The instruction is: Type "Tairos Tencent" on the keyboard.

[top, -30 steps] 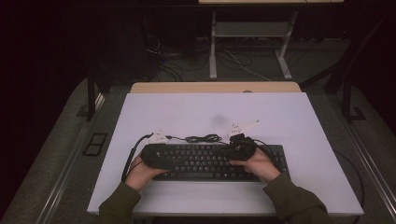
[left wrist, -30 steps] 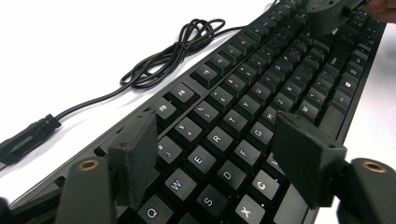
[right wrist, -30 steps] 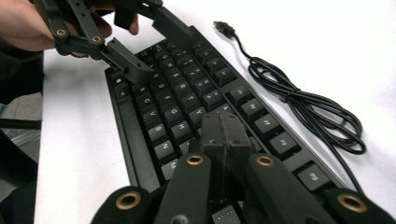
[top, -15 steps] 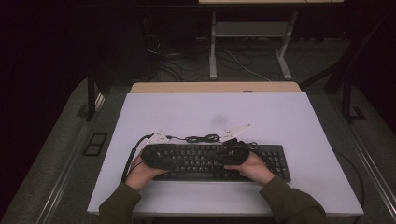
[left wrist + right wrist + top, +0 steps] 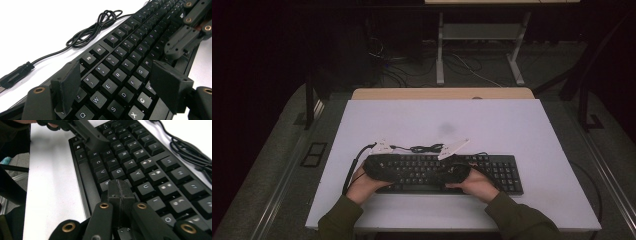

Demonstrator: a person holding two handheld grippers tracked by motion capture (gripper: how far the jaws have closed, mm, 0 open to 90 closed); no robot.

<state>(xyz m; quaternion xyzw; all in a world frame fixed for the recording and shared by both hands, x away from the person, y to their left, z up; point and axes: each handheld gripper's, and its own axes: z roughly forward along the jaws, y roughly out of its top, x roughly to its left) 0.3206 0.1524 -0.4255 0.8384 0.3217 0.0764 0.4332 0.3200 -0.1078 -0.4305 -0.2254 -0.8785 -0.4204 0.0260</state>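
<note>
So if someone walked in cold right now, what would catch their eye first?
Probably the black keyboard lying near the front edge of the white table, with both hands over its left half. In the right gripper view the right gripper has its jaws shut together, tip over the keys near B and H; the left gripper hangs open above the Q-to-V keys. Behind the keyboard lies its bundled black cable.

Keyboard point(image 5: 492, 167): lies on the counter point(image 5: 512, 125), along its near edge before me. Coiled cable point(image 5: 424, 148): on the counter just behind the keyboard. My left hand-held gripper point(image 5: 379, 167): over the keyboard's left end. My right hand-held gripper point(image 5: 457, 172): over its middle.
</note>
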